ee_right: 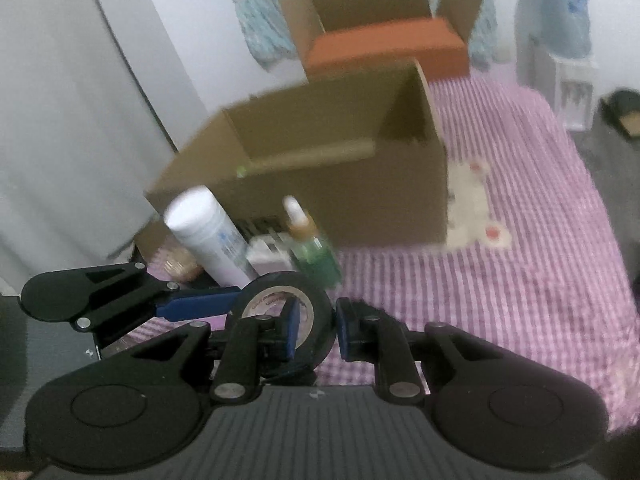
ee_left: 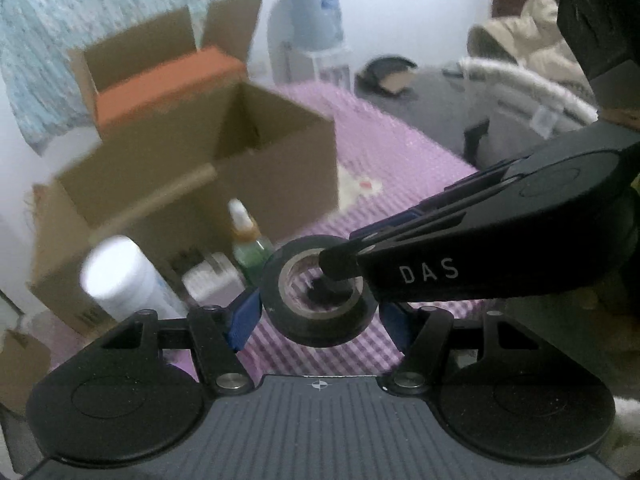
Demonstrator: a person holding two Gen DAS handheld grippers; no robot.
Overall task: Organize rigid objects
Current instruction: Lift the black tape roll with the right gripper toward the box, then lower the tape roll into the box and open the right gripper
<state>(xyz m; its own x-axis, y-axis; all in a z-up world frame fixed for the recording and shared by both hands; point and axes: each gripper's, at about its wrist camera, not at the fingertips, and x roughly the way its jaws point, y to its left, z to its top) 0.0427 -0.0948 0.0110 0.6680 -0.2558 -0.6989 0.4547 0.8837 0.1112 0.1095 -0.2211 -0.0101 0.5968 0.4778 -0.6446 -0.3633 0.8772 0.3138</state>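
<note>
A black tape roll (ee_left: 320, 322) hangs above the purple checked cloth (ee_left: 392, 152), held from two sides. My left gripper (ee_left: 320, 312) spans its full width, and the blue pads (ee_left: 244, 316) press on its outer rim. In the right wrist view my right gripper (ee_right: 316, 328) pinches the roll (ee_right: 320, 316) by its wall, one finger inside the core and one outside. That gripper (ee_left: 340, 268) reaches in from the right in the left wrist view. A white cylinder bottle (ee_right: 208, 232), a green dropper bottle (ee_right: 310, 240) and a small white box (ee_right: 268, 256) stand just beyond.
An open cardboard box (ee_right: 340, 184) stands behind the bottles, and a second carton (ee_right: 384, 40) with an orange slab sits farther back. A grey wardrobe door (ee_right: 80, 120) is at the left. A water dispenser (ee_left: 312, 32) and piled clothes (ee_left: 520, 60) are far right.
</note>
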